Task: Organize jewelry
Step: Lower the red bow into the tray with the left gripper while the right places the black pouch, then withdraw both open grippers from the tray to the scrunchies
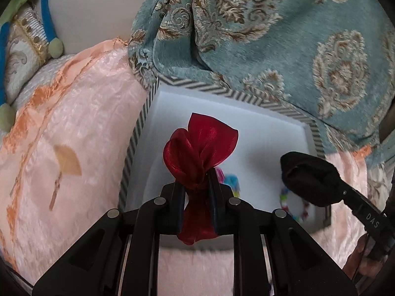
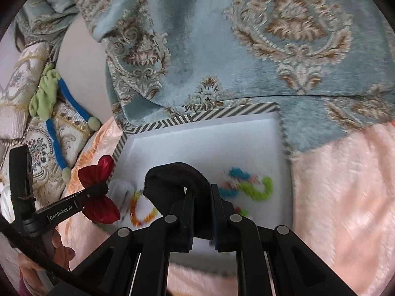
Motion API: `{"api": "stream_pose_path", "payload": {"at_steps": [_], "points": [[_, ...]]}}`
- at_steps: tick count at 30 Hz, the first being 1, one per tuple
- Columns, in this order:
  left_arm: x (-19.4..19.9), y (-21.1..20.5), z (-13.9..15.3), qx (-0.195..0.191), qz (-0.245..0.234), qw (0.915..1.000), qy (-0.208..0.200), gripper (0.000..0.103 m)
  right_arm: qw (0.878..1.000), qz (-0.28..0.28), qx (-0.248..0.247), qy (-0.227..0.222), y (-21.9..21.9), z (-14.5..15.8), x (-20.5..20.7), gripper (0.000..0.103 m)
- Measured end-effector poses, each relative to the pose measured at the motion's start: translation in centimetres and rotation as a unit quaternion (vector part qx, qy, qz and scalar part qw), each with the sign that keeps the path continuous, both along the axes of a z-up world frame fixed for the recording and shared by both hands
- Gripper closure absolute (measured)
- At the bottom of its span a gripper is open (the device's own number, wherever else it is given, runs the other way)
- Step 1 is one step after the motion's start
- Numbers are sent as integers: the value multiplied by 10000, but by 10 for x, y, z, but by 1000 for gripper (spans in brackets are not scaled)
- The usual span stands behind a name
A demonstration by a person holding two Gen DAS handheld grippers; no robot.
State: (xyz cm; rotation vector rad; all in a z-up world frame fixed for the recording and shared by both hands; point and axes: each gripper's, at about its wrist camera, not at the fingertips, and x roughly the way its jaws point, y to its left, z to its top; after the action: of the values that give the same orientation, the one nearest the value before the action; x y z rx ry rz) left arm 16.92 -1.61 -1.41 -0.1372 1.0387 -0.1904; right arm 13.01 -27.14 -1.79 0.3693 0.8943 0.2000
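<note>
My left gripper [image 1: 196, 185] is shut on a red organza pouch [image 1: 200, 148] and holds it above the left part of a white box [image 1: 259, 133] with a grey striped rim. My right gripper [image 2: 202, 197] is shut on a black velvet pouch [image 2: 172, 180] and holds it over the same box [image 2: 202, 133]. Colourful beaded bracelets [image 2: 249, 185] lie blurred on the box floor, with an orange and yellow one [image 2: 143, 214] at the left. The black pouch [image 1: 311, 177] shows at the right in the left wrist view. The red pouch [image 2: 98, 190] shows at the left in the right wrist view.
The box rests on a pink satin bedspread [image 1: 74, 148]. A blue-green brocade cushion [image 1: 284, 37] presses against the box's far side. A blue and green soft toy [image 2: 54, 103] lies on patterned pillows at the far left.
</note>
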Motion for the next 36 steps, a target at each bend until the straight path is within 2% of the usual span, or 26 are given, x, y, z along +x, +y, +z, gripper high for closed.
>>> {"api": "stream_pose_path", "payload": {"at_steps": [9, 10, 11, 12, 13, 15, 18, 23, 27, 29, 31, 36], "points": [[61, -4, -35, 218, 162, 9994, 213, 87, 9988, 148, 96, 466, 23, -40, 66, 93], [62, -4, -37, 221, 190, 9993, 243, 82, 9982, 196, 45, 558, 25, -43, 67, 88], [64, -2, -40, 209, 205, 9992, 271, 80, 9979, 243, -12, 605, 25, -45, 68, 77], [65, -1, -41, 182, 205, 9992, 284, 70, 9980, 274, -85, 571, 25, -44, 65, 70], [65, 0, -43, 171, 224, 9993, 254, 61, 9983, 267, -156, 486, 24, -42, 62, 61], [63, 3, -44, 146, 300, 9992, 212, 55, 9989, 217, -133, 381, 18, -38, 53, 59], [58, 8, -44, 42, 364, 9990, 260, 54, 9989, 205, 72, 407, 7, -32, 41, 59], [35, 13, -30, 48, 398, 9991, 114, 50, 9993, 285, -58, 255, 2, -11, 14, 59], [8, 14, -15, 94, 410, 9991, -28, 45, 9994, 337, -77, 88, 4, 8, -13, 57], [-7, 13, -8, 175, 350, 9992, -84, 45, 9994, 329, -136, 44, 8, 14, -27, 50], [-22, 12, -3, 241, 319, 9991, -168, 45, 9993, 331, -180, -24, 9, 20, -43, 48], [-60, 8, 11, 319, 227, 9985, -388, 45, 9991, 321, -279, -80, 14, 26, -84, 47]]}}
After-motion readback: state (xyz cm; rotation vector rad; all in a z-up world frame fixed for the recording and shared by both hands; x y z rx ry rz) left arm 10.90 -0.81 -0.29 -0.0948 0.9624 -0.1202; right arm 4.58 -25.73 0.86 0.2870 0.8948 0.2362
